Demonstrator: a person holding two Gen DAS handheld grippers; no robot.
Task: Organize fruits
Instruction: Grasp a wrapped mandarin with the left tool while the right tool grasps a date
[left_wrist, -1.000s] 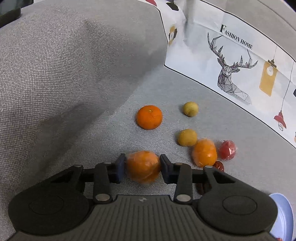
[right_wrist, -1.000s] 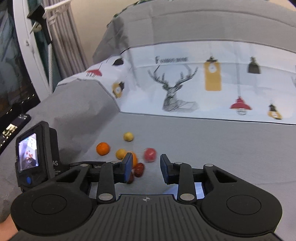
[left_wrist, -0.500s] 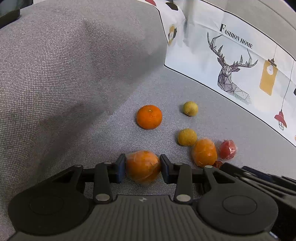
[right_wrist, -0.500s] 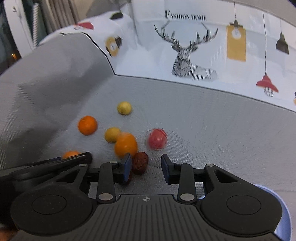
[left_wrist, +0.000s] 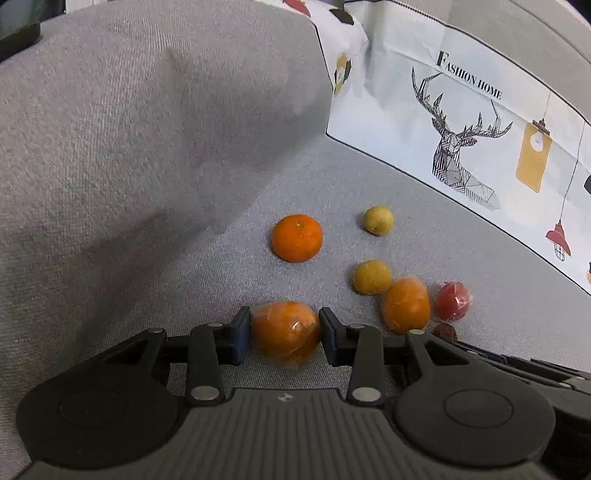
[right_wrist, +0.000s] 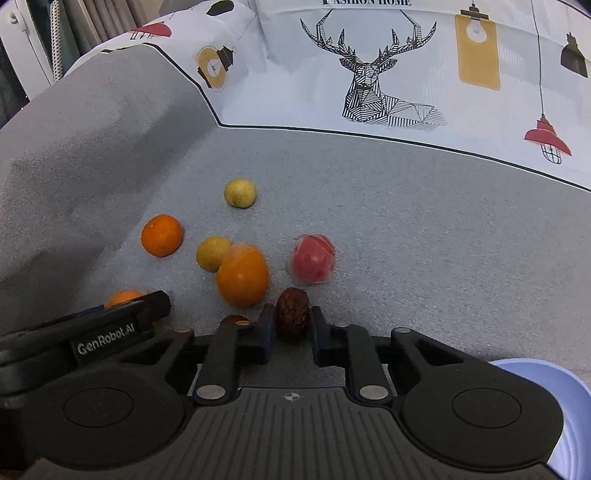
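**Fruit scattered on a grey sofa seat, one piece clamped in each gripper**

The only container in view is a pale blue round bowl (right_wrist: 554, 417) at the lower right corner of the right wrist view; only part of its rim and wall shows, and its contents cannot be told.

Landmark: the bare orange mandarin (left_wrist: 297, 237) lying on the grey woven sofa seat (left_wrist: 461, 236). Nearer the camera than this mandarin, the left gripper (left_wrist: 284, 334) is partly closed, both pads pressing on an orange fruit in clear film wrap (left_wrist: 285, 334). To the mandarin's right lie two small yellow-green round fruits, one farther back (left_wrist: 378, 220), one nearer (left_wrist: 372, 276). Touching the nearer one is a second film-wrapped orange fruit (left_wrist: 405, 305), and just beyond that a red fruit in clear wrap (left_wrist: 452, 301).

The right gripper (right_wrist: 292, 325) is closed tight on a dark brown wrinkled dried fruit (right_wrist: 292, 311), on the seat near the second wrapped orange and well right of the mandarin.

Edges: the grey sofa armrest (left_wrist: 129, 129) rises left of the mandarin; a white printed cushion cover with a deer design (right_wrist: 376, 70) bounds the seat behind it. Right of the red fruit the seat lies bare up to the cushion cover.
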